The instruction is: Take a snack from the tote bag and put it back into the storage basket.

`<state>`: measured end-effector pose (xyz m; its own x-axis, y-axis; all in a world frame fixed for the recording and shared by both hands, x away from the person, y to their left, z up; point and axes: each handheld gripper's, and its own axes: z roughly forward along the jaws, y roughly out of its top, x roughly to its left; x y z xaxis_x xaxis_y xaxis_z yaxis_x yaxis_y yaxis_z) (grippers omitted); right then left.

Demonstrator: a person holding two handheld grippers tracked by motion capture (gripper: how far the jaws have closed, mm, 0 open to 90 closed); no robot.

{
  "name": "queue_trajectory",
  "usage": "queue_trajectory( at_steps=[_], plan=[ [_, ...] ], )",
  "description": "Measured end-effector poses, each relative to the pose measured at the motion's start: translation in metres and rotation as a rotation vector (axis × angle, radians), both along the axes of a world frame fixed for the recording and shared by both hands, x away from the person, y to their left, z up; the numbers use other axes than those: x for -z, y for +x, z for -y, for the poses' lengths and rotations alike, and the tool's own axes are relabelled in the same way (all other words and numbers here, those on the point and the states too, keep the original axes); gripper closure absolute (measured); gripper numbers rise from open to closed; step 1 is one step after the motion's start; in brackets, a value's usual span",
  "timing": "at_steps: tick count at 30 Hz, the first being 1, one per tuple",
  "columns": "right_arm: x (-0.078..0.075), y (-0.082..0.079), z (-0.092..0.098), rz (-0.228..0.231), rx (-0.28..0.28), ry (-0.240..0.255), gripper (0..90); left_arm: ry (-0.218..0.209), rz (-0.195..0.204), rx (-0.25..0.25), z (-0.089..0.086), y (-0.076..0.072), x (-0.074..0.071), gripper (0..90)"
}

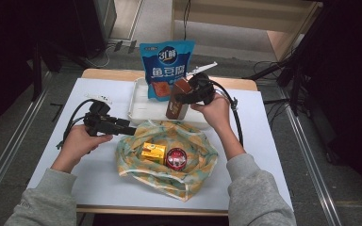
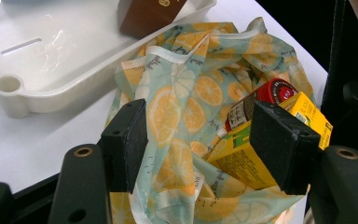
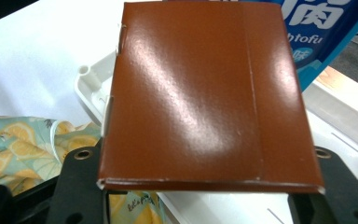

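Brown carton (image 1: 177, 98) sits clamped in right claw (image 1: 186, 97) above white tray (image 1: 139, 110). Left claw (image 1: 128, 130), jaws apart, straddles bag (image 1: 169, 176) rim; widen opening w/ it before lowering carton in.

Glossy brown carton (image 3: 205, 93), soft printed cloth bag (image 1: 169, 160), smooth plastic tray (image 2: 65, 60)

Left gripper (image 1: 128, 130) centre-left of frame, fingers (image 2: 125, 142) spread apart, hand (image 1: 78, 143) wrapped on its body. Right gripper (image 1: 178, 98) upper centre, clamped on a brown carton (image 1: 176, 99), right hand (image 1: 214, 110) behind it. Both forearms enter from bottom.
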<state>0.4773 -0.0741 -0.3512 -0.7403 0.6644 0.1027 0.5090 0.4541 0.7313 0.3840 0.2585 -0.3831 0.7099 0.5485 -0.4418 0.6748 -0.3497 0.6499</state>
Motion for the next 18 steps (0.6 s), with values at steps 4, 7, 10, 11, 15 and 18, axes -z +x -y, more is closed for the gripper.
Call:
queue_trajectory(
  at_steps=[4,7,10,11,15,18],
  plan=[
    [0.001,-0.003,0.004,0.005,0.0,0.005,43.8,0.002,0.0,0.001,0.0,0.0,0.0,37.0],
    [0.003,-0.005,0.007,0.013,0.001,0.014,43.7,-0.002,-0.002,-0.003,0.0,0.0,0.0,37.0],
    [0.004,-0.008,0.011,0.009,0.007,0.017,43.6,-0.002,-0.003,-0.003,0.0,0.0,0.0,37.0],
    [0.004,-0.009,0.012,0.01,0.006,0.02,43.6,0.0,-0.004,-0.002,0.0,0.0,0.0,37.0],
    [0.006,-0.011,0.016,0.009,0.009,0.02,43.4,0.0,-0.003,-0.003,0.0,0.0,0.0,37.1],
    [0.007,-0.014,0.019,0.007,0.012,0.025,43.3,-0.001,-0.001,-0.003,-0.001,0.0,0.0,37.0]
  ],
)
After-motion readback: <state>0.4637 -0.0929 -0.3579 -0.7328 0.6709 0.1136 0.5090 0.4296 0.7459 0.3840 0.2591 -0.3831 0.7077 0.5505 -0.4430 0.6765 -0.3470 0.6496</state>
